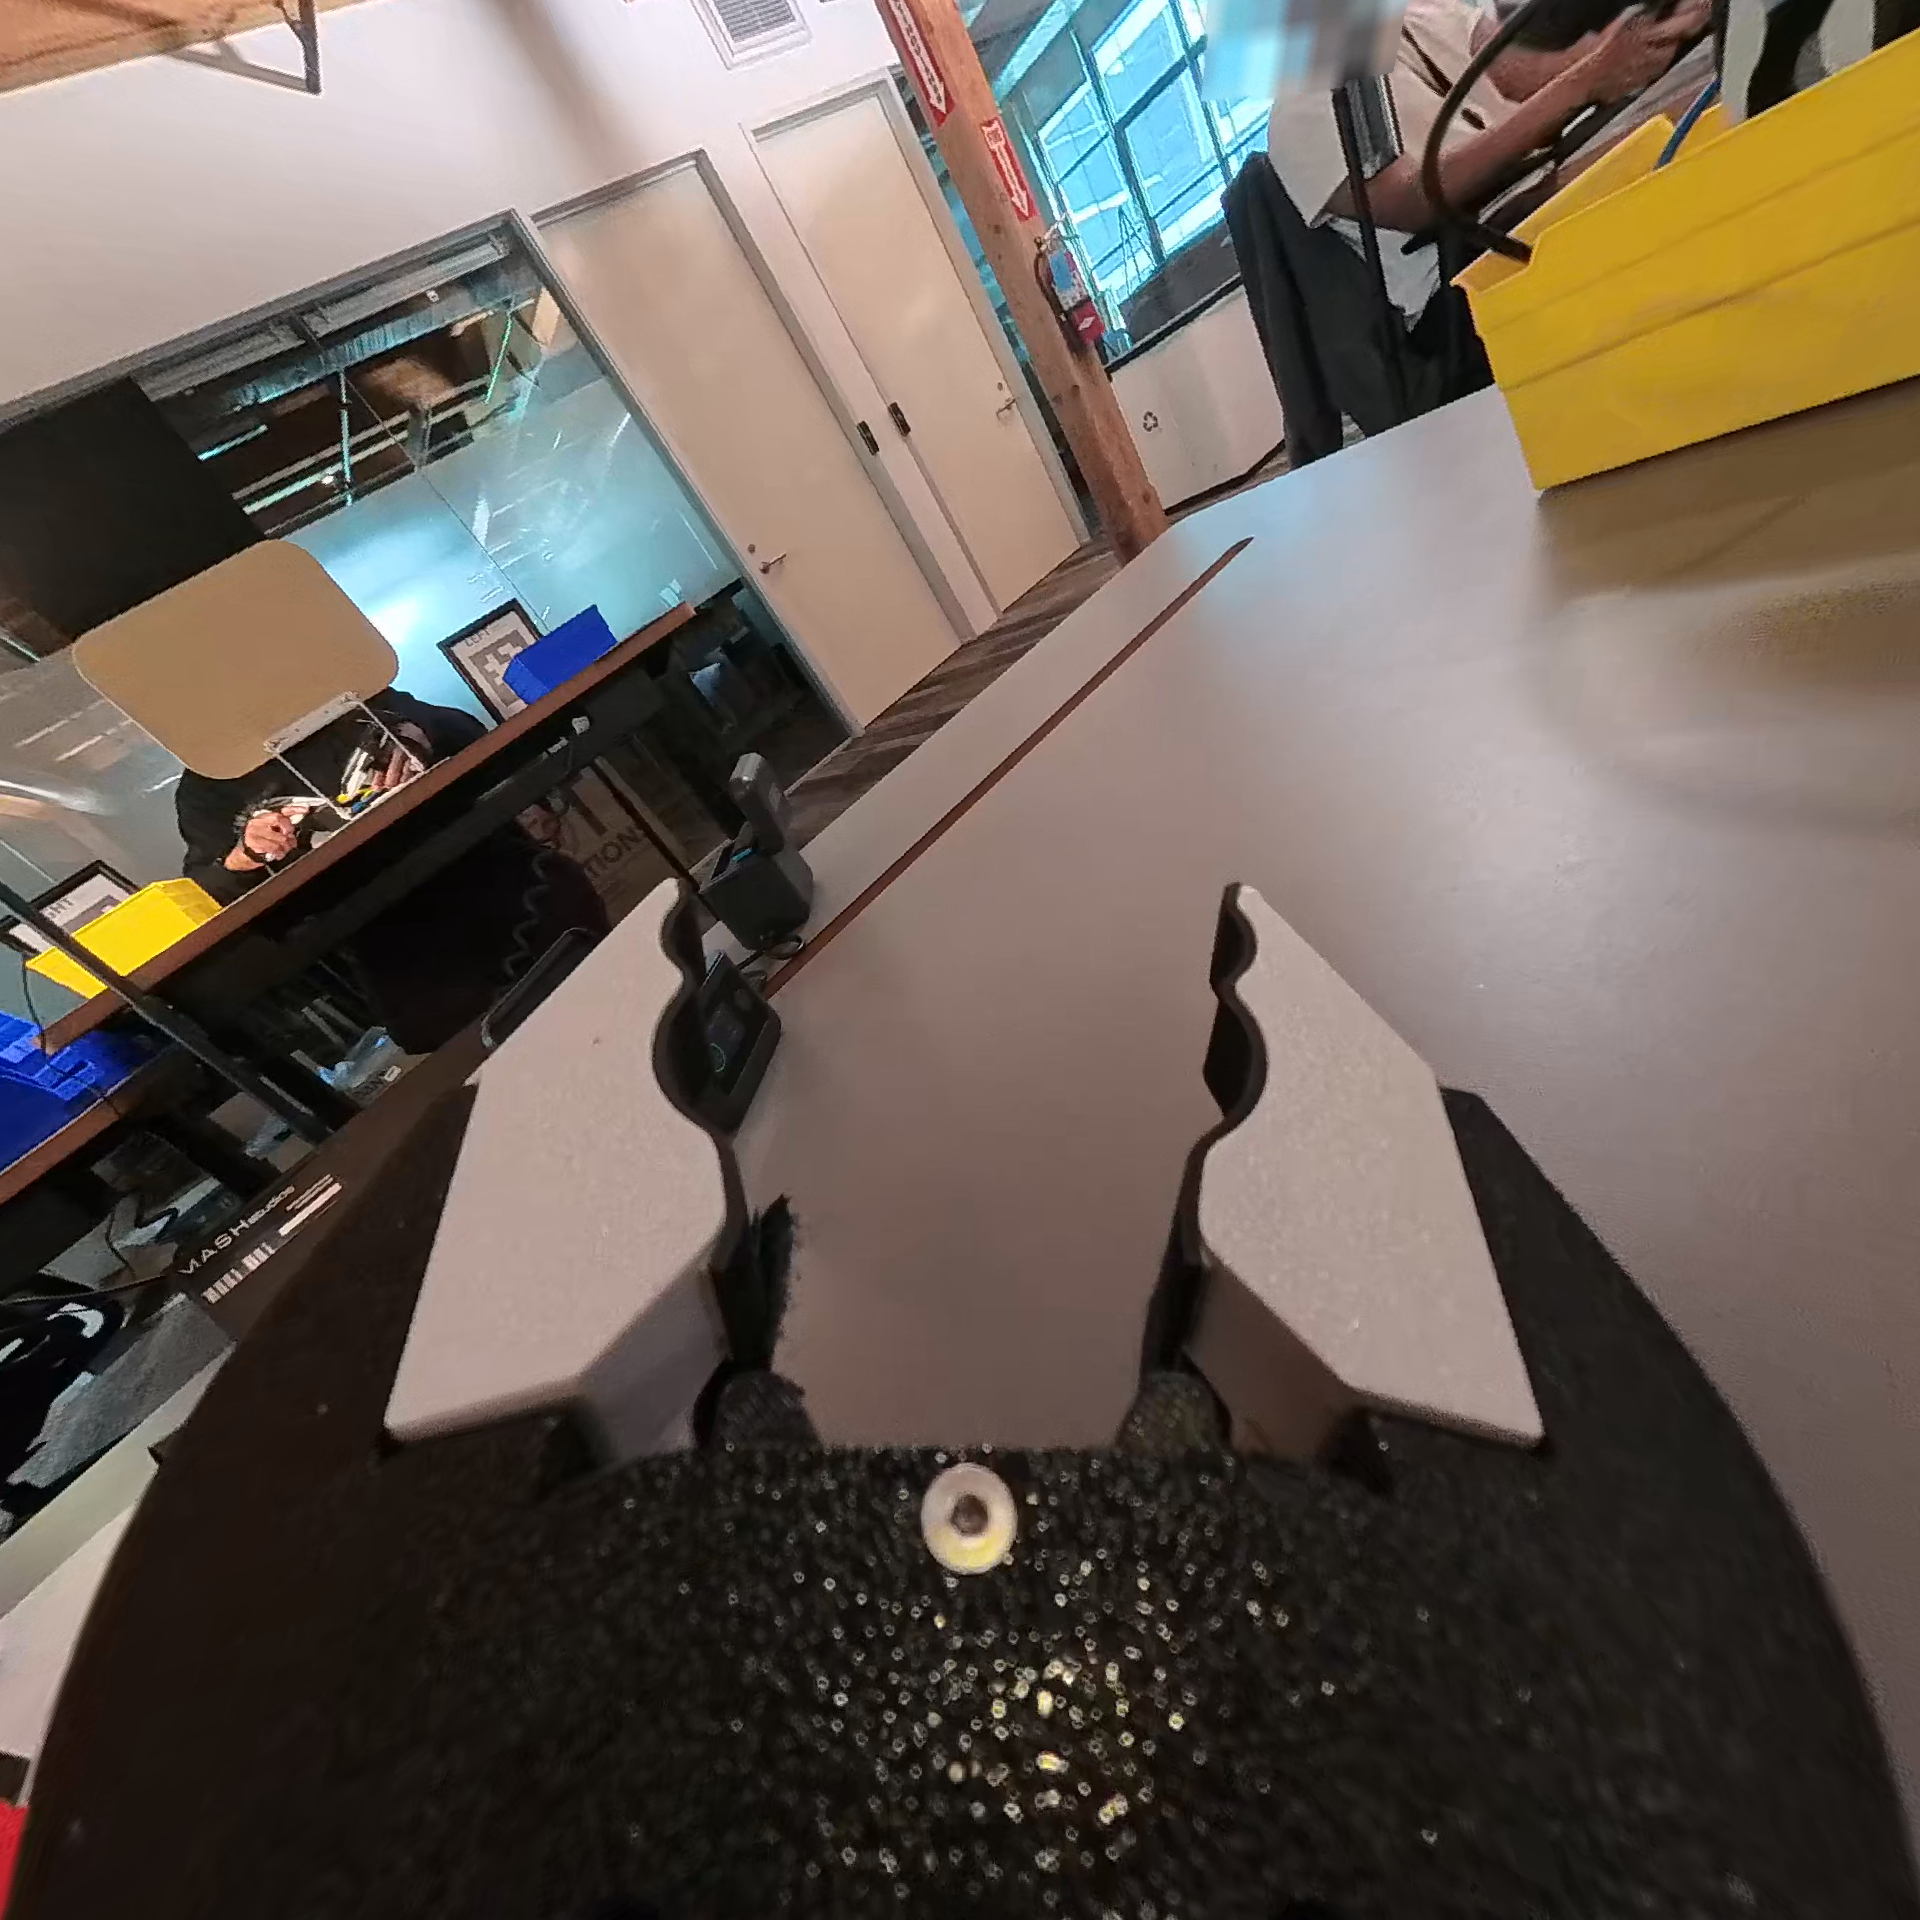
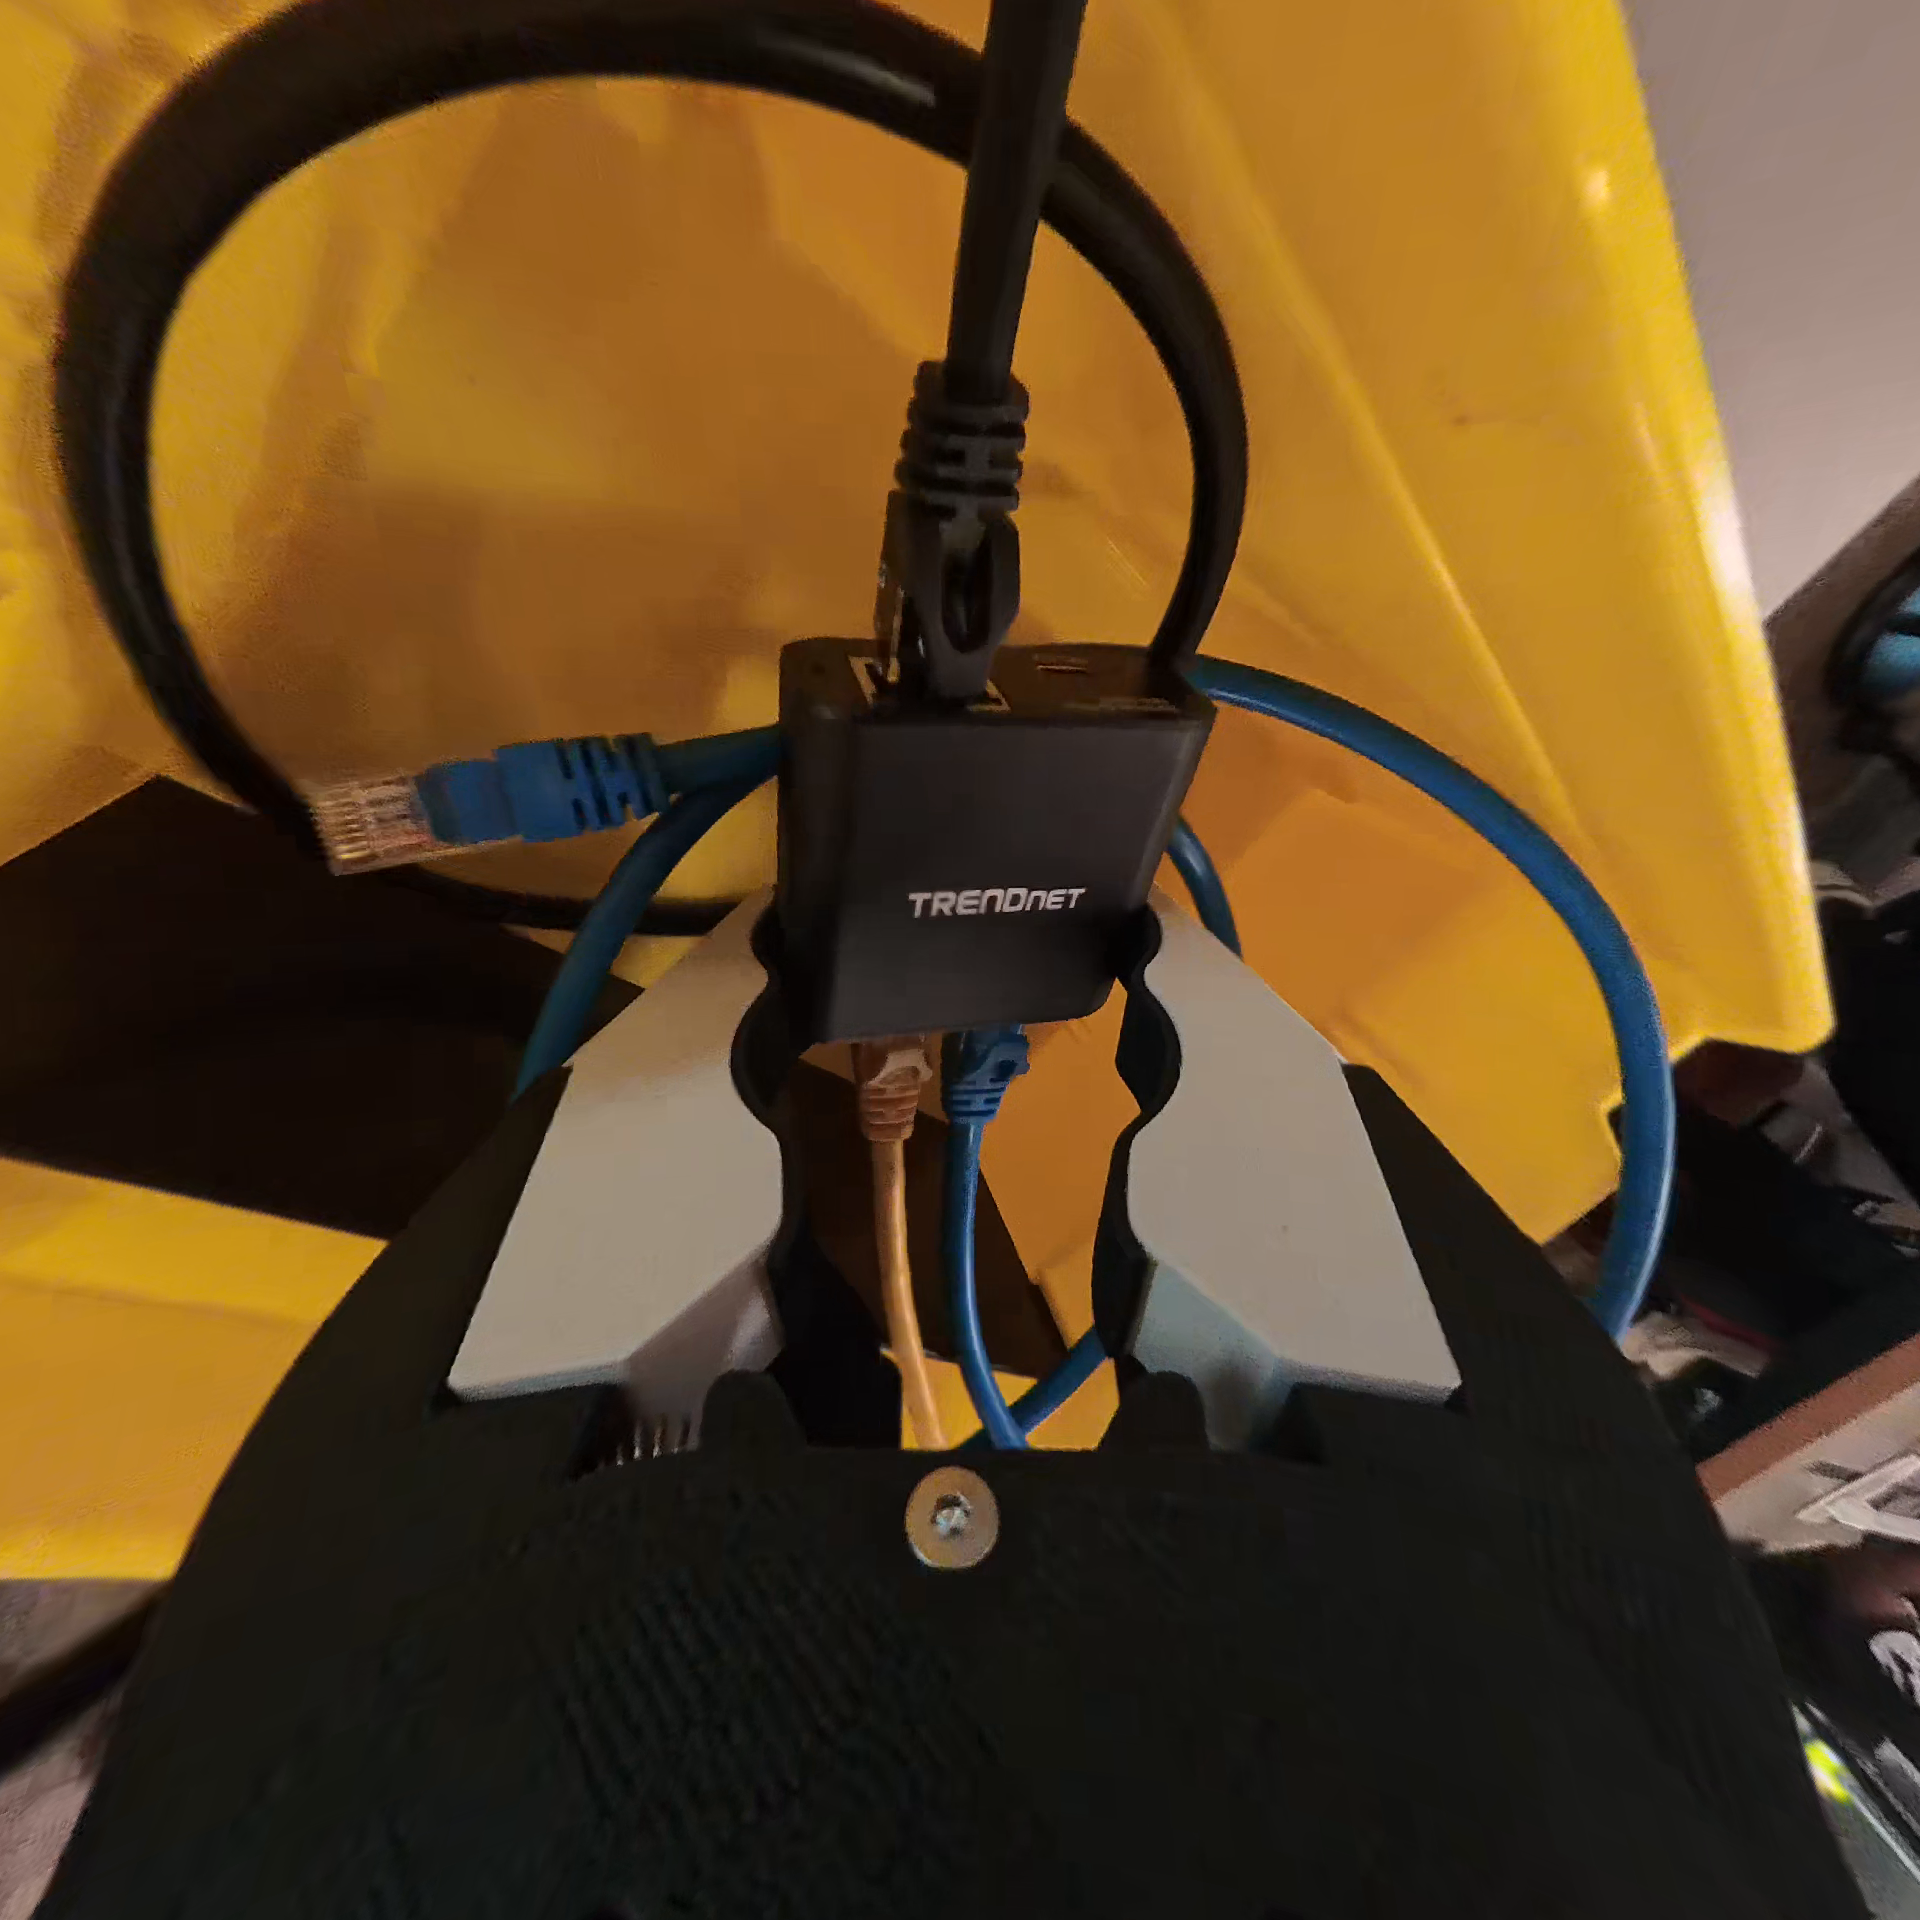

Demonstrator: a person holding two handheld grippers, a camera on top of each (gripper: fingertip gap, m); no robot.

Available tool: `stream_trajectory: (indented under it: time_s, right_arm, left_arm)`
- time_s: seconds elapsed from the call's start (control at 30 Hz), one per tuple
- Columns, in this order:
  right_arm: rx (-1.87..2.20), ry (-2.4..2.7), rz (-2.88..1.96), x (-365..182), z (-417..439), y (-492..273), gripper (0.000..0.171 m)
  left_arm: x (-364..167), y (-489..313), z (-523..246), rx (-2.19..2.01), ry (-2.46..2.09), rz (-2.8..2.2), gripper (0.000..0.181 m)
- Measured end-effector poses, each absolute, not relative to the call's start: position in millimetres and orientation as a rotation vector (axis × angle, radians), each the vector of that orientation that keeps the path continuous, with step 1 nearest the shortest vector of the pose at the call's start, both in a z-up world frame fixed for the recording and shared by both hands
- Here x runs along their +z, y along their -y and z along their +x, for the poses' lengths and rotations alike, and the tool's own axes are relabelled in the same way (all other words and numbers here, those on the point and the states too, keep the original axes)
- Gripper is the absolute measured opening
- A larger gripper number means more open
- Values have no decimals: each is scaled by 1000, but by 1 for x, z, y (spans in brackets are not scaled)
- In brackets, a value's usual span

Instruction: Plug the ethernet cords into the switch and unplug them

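In the right wrist view my right gripper (image 2: 951, 935) is shut on a small black switch (image 2: 987, 831), its two grey fingers (image 2: 675, 1091) clamping the switch's near end, held above a yellow bin (image 2: 520, 468). A black ethernet cord (image 2: 961, 457) is plugged into the switch's far face and loops to the left. A blue cord's loose plug (image 2: 499, 800) hangs free at the left. A yellow cord (image 2: 894, 1174) and a blue cord (image 2: 977, 1143) hang below the switch's near end. In the left wrist view my left gripper (image 1: 956, 935) is open and empty over the brown table (image 1: 1351, 831).
Stacked yellow bins (image 1: 1704, 301) stand at the table's far right. A small black device (image 1: 727, 1039) and a black camera on a stand (image 1: 764, 852) sit by the table's left edge. A person's arms (image 1: 1538, 125) work behind the bins. Another table with a seated person (image 1: 312, 790) lies left. Spacing between my two grippers at the tips: around 50 centimeters.
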State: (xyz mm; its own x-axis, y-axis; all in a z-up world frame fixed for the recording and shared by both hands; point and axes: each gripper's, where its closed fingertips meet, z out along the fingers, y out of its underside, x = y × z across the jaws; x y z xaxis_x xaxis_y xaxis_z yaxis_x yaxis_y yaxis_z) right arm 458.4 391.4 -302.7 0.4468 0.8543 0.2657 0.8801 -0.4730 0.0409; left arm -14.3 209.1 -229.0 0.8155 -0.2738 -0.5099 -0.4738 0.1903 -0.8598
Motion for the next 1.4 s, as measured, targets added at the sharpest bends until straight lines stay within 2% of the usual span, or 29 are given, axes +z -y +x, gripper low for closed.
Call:
stream_trajectory:
  time_s: [0.27, 0.4, 0.57, 0.83, 0.93, 1.03, 1.13, 1.27, 1.33, 1.4]
  right_arm:
    - [-538, 1637, -2607, -317, 463, -394, 63]
    - [-544, 1563, -2624, -296, 476, -395, 65]
    - [-318, 1340, -2642, -257, 485, -387, 70]
    - [-279, 989, -2308, -173, 491, -379, 121]
    - [-282, 858, -2122, -152, 490, -358, 139]
    - [-260, 714, -2120, -168, 509, -332, 160]
    - [-258, 593, -2194, -201, 540, -314, 160]
    - [-183, 427, -2280, -237, 569, -295, 160]
    - [-147, 367, -2331, -254, 579, -289, 152]
    - [-137, 345, -2402, -273, 584, -282, 142]
  left_arm:
    - [-233, -211, -14, 158, -666, -1419, 96]
    - [-234, -211, -15, 153, -664, -1425, 96]
    - [-236, -213, -15, 144, -666, -1440, 97]
    - [-241, -214, -13, 143, -680, -1473, 100]
    - [-252, -218, -17, 110, -632, -1610, 116]
    - [-266, -219, -19, 63, -563, -1819, 138]
    - [-267, -209, -19, 28, -521, -1912, 159]
    - [-266, -180, -20, 15, -537, -2032, 158]
    - [-265, -160, -30, 51, -542, -2108, 158]
    - [-260, -137, -46, 106, -526, -2180, 150]
